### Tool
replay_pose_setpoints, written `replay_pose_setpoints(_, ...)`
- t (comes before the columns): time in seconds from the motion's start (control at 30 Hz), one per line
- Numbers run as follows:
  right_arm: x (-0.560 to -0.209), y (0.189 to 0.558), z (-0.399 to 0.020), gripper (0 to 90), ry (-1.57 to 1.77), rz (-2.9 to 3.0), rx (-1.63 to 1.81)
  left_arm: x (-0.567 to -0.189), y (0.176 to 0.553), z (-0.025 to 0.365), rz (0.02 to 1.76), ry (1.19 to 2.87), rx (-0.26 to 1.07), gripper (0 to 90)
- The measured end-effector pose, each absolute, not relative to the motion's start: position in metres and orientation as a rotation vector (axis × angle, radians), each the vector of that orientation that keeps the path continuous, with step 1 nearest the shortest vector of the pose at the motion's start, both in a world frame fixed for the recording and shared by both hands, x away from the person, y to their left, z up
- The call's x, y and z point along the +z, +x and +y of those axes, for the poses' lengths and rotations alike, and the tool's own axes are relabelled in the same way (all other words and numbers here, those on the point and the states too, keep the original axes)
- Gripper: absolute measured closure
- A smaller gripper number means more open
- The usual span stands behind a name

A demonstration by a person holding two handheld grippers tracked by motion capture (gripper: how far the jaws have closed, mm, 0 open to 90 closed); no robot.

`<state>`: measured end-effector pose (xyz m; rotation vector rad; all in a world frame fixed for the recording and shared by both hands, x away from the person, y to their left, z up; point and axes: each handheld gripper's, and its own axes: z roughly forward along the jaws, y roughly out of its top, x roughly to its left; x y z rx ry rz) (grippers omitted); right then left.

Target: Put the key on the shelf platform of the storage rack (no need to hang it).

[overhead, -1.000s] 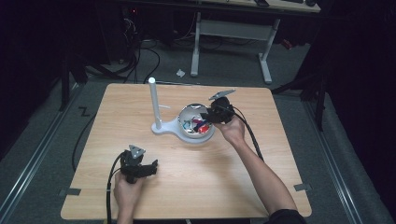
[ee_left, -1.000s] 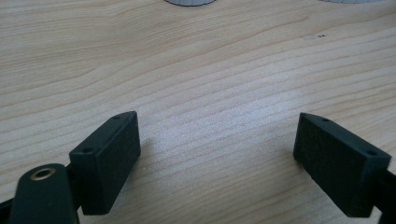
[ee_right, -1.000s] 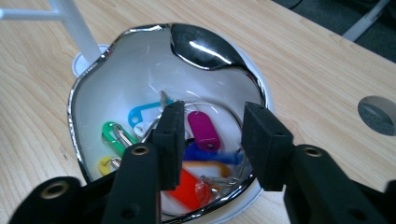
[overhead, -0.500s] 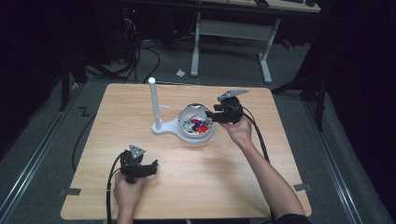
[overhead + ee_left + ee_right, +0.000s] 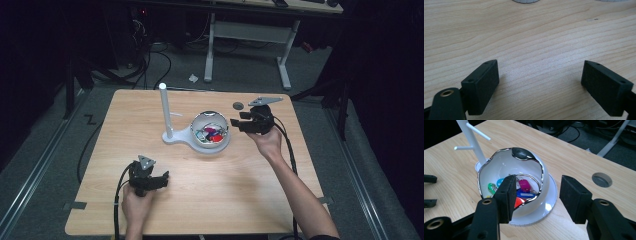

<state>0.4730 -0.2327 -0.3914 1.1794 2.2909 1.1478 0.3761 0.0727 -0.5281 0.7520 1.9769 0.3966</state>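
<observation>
High view: my left gripper (image 5: 161, 180), nearer me than the bowl (image 5: 210, 146), is spread and empty. Key tags (image 5: 524, 188) lie in the bowl. My right gripper (image 5: 536, 195), just opening, empty, could clip its rim and tip it.

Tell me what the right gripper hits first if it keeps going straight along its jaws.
Most likely the white bowl of coloured key tags. The right gripper, jaws open and empty after just opening, points at its near rim. Depth is unclear, so it might pass over.
</observation>
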Motion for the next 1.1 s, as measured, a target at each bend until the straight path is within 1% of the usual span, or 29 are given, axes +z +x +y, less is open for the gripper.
replay_pose_setpoints(0.37,-0.384,0.458,-0.254,47.2,1.206,2.275,1.163,-0.528,0.376,0.073,1.977,0.751,0.397,15.1)
replay_pose_setpoints(0.63,-0.382,0.444,-0.271,48.5,1.237,2.223,1.207,-0.528,0.376,0.073,1.978,0.750,0.396,15.1)
replay_pose_setpoints(1.1,-0.375,0.418,-0.285,48.8,1.231,2.199,1.228,-0.528,0.376,0.073,1.977,0.751,0.397,15.1)
